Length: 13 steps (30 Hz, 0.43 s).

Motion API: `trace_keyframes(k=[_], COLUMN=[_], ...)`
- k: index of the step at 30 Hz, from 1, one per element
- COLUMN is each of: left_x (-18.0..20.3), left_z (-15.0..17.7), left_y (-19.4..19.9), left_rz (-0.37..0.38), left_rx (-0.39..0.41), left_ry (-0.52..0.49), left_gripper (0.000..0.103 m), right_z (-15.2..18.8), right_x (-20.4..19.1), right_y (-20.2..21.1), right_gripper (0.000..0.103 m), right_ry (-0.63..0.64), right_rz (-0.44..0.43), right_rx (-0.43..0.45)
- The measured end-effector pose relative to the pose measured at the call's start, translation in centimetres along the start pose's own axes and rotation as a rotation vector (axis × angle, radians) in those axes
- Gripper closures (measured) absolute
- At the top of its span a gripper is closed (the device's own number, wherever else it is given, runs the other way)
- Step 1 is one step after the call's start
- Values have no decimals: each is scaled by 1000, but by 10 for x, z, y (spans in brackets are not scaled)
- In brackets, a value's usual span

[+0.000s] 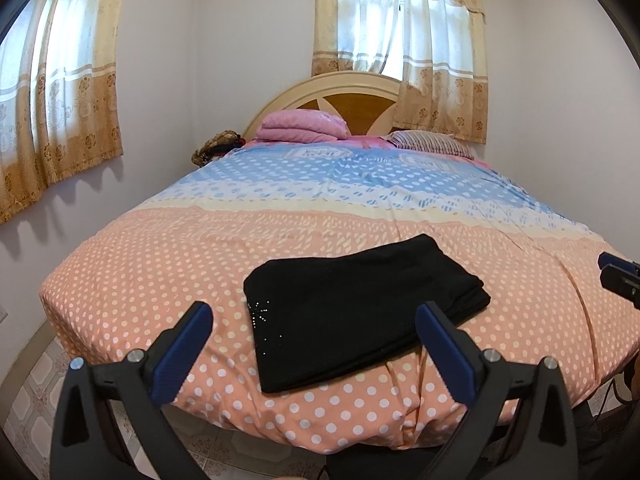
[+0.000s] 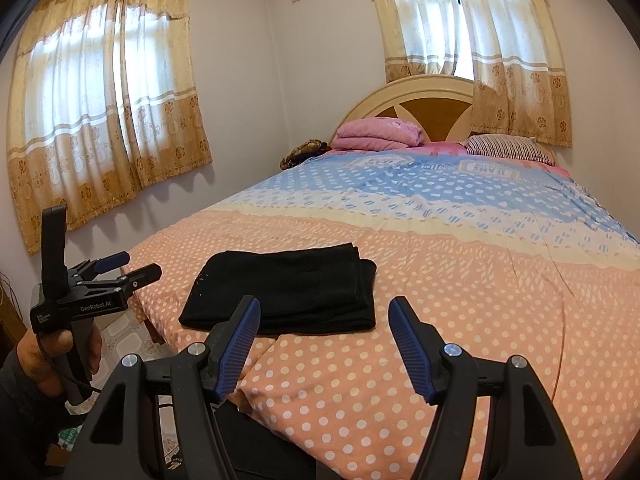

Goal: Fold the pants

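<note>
Both hand-held grippers, left [image 1: 314,316] and right [image 2: 324,312], stand wide open and empty, off the near edge of the bed [image 1: 132,280]. On its dotted cover lie the black pants [image 1: 356,312], already folded into a compact stack; judged soft, light and limp, best taken by the layered edges together. Black cloth hides layer count and seams; the right gripper is cut off in the left view.

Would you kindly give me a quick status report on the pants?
Left gripper open, empty. Right gripper open, empty. Black pants lie folded on the bed, untouched. Nothing in the way.
</note>
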<state>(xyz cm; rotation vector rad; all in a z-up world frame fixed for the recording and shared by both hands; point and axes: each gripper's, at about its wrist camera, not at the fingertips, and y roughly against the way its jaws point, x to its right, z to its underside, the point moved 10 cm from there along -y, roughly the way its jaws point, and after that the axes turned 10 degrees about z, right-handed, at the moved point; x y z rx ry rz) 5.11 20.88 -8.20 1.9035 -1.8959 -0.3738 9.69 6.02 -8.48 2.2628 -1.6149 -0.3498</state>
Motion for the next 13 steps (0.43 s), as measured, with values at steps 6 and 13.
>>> trace_keyframes(k=[6, 13], left_x=[-2, 1], left_z=[6, 10], left_y=[-6, -9], left_rz=[-6, 1], left_rx=[-30, -35], left_ry=[14, -4], left_gripper=[0, 0], right_z=[3, 6], right_x=[-2, 1], right_y=[-1, -3], right_gripper=[35, 35], right_ry=[6, 2], right_rz=[2, 4], right_rx=[-4, -16])
